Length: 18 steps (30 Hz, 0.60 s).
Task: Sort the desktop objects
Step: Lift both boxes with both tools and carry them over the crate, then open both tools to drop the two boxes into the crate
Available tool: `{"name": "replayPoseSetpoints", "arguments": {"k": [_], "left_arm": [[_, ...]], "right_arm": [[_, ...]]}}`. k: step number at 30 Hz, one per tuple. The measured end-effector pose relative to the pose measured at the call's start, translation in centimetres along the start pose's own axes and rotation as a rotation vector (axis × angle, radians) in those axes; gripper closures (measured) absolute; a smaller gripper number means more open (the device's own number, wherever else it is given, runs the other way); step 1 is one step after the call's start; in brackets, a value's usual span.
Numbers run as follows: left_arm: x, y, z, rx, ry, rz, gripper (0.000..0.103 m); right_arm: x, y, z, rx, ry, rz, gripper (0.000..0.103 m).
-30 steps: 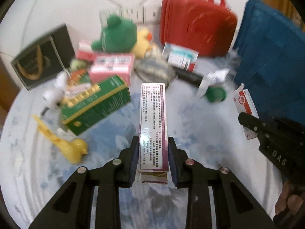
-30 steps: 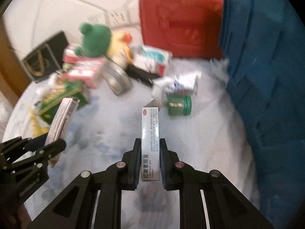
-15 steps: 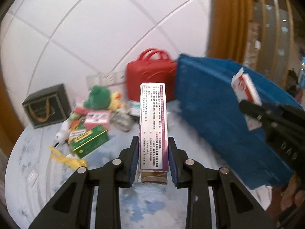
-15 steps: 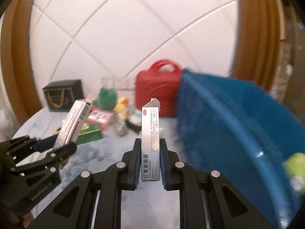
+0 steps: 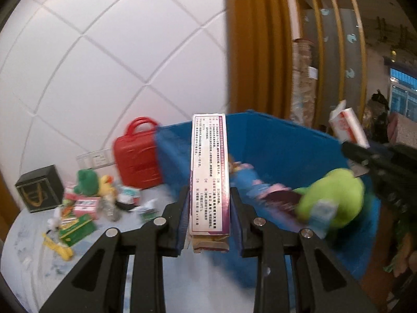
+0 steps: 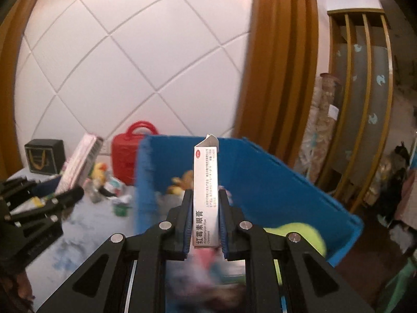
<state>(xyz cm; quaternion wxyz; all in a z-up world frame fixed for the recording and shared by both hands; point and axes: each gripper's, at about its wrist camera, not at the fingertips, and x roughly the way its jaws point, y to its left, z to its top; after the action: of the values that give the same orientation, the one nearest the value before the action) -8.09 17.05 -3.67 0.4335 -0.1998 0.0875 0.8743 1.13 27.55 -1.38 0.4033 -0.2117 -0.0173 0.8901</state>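
- Left wrist view: the left gripper [image 5: 210,210] has its fingers [image 5: 182,216] closed on a long purple-edged box [image 5: 210,174], clamped at the near end so most of its length projects forward, printed face up.
- That box is held in the air at the near wall of the blue bin [image 5: 276,140]. Judged reason: gripping the end leaves the free length clear to go over the rim first.
- Right wrist view: the right gripper [image 6: 206,221] has its fingers [image 6: 188,216] pressed on the two broad faces of a slim white ointment carton [image 6: 205,195], held edge-up with its torn top flap pointing away from the camera.
- The carton is held over the bin [image 6: 286,180], which fills the view below and ahead of it; it is not yet released.
- Contents already in the bin: a lime-green plush toy [image 5: 333,200] and some pink and blue items, blurred and not identifiable.
- Remaining on the worktop [image 5: 31,234], well apart from the bin: a green box [image 5: 77,228], a green plush frog [image 5: 87,181], a red case [image 5: 138,156] and a black gift bag [image 5: 39,189] against the wall.
- Assessment: both hands carry medicine-type packaging to one container, consistent with sorting by category. Next step is likely release into the bin; the plush toy beneath could deflect either box.
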Motion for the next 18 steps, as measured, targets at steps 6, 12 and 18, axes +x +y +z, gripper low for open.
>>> {"name": "replayPoseSetpoints", "arguments": {"k": [6, 12, 18], "left_arm": [[2.9, -8.9, 1.4, 0.033, 0.069, 0.031, 0.075], [4.2, -12.9, 1.7, 0.061, 0.145, 0.068, 0.075], [4.9, -13.6, 1.7, 0.056, 0.175, 0.109, 0.075]], "right_arm": [[2.8, -6.6, -1.3, -0.059, 0.051, 0.086, 0.086], [4.9, -9.7, -2.6, -0.055, 0.097, 0.144, 0.086], [6.6, -11.3, -3.1, -0.039, 0.144, 0.175, 0.086]]}}
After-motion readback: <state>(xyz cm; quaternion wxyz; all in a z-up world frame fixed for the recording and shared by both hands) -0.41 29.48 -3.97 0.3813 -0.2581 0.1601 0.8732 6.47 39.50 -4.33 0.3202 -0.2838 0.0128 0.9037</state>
